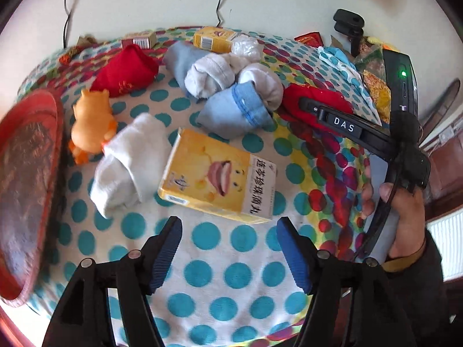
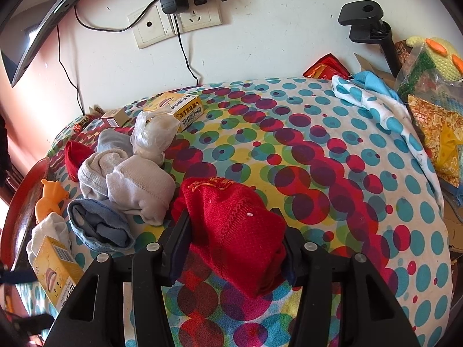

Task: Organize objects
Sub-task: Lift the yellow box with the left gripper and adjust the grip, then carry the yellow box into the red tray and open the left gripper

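Observation:
My right gripper is shut on a rolled red sock over the dotted cloth; the sock also shows in the left wrist view under the right tool. My left gripper is open and empty, just short of a yellow medicine box. A white sock roll lies left of the box, an orange toy beside it. Grey and blue sock rolls are piled behind, with another red sock at far left.
A red tray sits at the table's left edge. A second yellow box, a small box and a plastic bag lie near the wall. Snack bags and a folded cloth crowd the right side.

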The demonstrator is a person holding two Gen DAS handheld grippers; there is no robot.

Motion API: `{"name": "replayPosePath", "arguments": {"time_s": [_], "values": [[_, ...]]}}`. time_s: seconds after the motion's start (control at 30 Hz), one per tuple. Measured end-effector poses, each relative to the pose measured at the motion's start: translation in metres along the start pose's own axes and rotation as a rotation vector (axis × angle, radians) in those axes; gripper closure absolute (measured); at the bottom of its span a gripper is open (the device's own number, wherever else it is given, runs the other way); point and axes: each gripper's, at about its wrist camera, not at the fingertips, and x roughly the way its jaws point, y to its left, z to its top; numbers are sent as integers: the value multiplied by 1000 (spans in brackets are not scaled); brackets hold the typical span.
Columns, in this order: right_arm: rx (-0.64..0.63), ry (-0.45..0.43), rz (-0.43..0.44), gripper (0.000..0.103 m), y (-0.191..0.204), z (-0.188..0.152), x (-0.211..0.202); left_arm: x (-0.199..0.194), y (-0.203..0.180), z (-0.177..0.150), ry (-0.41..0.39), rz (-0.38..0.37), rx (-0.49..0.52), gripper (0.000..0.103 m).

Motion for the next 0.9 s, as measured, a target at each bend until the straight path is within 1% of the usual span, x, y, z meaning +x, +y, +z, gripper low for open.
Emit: {"name": "replayPosePath", "arguments": {"time_s": [0.1, 0.17, 0.2, 0.27, 0.3, 0.37, 0.43, 0.5, 0.63, 0.77, 0.83, 0.9], "values": [[5, 2, 4, 52, 0, 1, 0, 8, 2, -1, 9, -27, -188, 33], [12, 4, 12, 52, -1, 1, 0, 8, 5, 5, -14, -23, -308, 33], [15, 4, 16, 52, -2, 1, 1, 6, 6, 8, -28, -14, -346, 33], [21, 5, 24, 52, -3, 1, 1, -1, 8, 19, -85, 22, -423, 33], [23, 5, 27, 51, -3, 1, 1, -3, 10, 24, -99, 38, -467, 33], [23, 6, 32, 50, -3, 0, 1, -2, 19, 31, -107, 45, -566, 33], [23, 7, 37, 49, -3, 0, 1, -1, 24, 37, -127, 91, -639, 33], [28, 7, 45, 49, -4, 1, 2, 3, 27, 40, -129, 122, -668, 33], [63, 1, 76, 48, -8, 1, 2, 15, 22, 37, -92, 136, -668, 33], [74, 0, 87, 48, -9, 1, 2, 22, 17, 27, -80, 124, -663, 33], [72, 0, 85, 48, -9, 1, 2, 24, 14, 27, -89, 116, -633, 33], [71, 1, 83, 48, -9, 1, 2, 27, 11, 30, -86, 128, -581, 33]]}}
